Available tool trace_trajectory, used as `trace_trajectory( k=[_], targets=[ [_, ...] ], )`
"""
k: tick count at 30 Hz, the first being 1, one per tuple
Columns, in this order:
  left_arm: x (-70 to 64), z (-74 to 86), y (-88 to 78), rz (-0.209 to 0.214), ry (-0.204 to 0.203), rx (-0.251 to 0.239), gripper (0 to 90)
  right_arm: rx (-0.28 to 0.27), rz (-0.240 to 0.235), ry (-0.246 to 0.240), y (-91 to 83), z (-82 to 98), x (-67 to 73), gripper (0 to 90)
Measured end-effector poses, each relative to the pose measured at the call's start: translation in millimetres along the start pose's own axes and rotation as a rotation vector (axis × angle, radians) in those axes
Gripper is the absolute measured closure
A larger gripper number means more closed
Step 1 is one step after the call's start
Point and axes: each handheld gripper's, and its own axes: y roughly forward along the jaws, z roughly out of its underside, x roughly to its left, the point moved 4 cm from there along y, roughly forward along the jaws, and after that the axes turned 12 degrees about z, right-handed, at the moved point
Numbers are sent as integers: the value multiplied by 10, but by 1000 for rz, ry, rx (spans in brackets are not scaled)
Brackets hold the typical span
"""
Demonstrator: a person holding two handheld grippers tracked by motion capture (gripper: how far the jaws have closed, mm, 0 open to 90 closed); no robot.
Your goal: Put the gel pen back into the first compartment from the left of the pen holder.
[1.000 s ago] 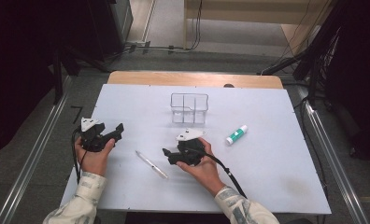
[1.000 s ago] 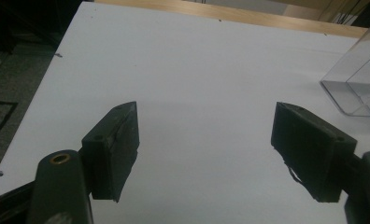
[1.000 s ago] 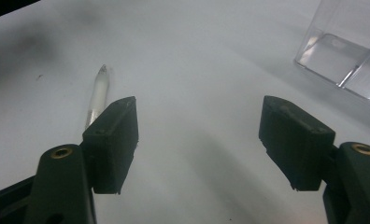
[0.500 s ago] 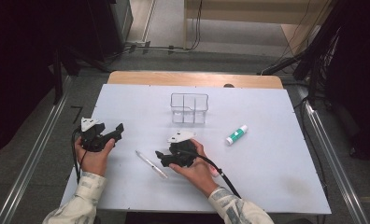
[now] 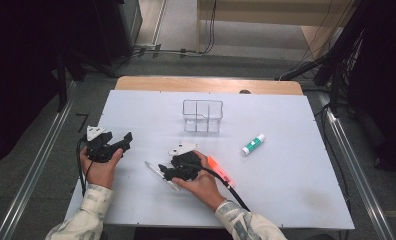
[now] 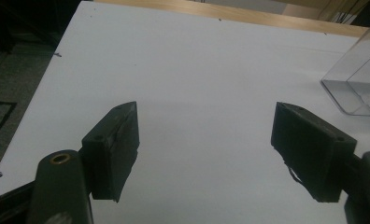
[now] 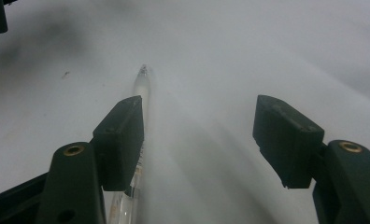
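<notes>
My right gripper [image 7: 199,140], jaws apart and just been closing, has a clear pen [image 7: 138,100] against its left jaw, print unreadable. My left gripper [image 6: 206,149] gapes empty.

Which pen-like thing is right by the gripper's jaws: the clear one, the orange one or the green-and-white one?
The clear pen. It lies along the inside of one jaw of the right gripper. The orange marker sits behind that hand, and the green-and-white tube lies apart, farther right.
</notes>
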Motion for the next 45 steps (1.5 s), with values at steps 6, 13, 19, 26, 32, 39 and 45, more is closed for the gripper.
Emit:
trace_trajectory(
  k=[6, 13, 19, 26, 32, 39, 45],
  targets=[
    [0, 0, 3, 1, 0, 0, 243, 5, -11, -6, 42, -22, 69, 338],
    [1, 2, 2, 1, 2, 2, 244, 11, -16, -17, 102, -57, 137, 359],
    [5, 2, 6, 2, 0, 0, 244, 11, -19, -28, 139, -87, 195, 378],
    [7, 4, 7, -1, 0, 5, 245, 8, -14, -38, 167, -117, 260, 406],
    [5, 8, 12, -2, 1, 8, 245, 17, -16, -41, 195, -120, 297, 436],
    [7, 10, 16, 0, -1, 10, 245, 29, -23, -47, 230, -107, 317, 482],
    [8, 10, 15, 0, -1, 9, 247, 33, -26, -48, 256, -99, 340, 500]
  ],
)
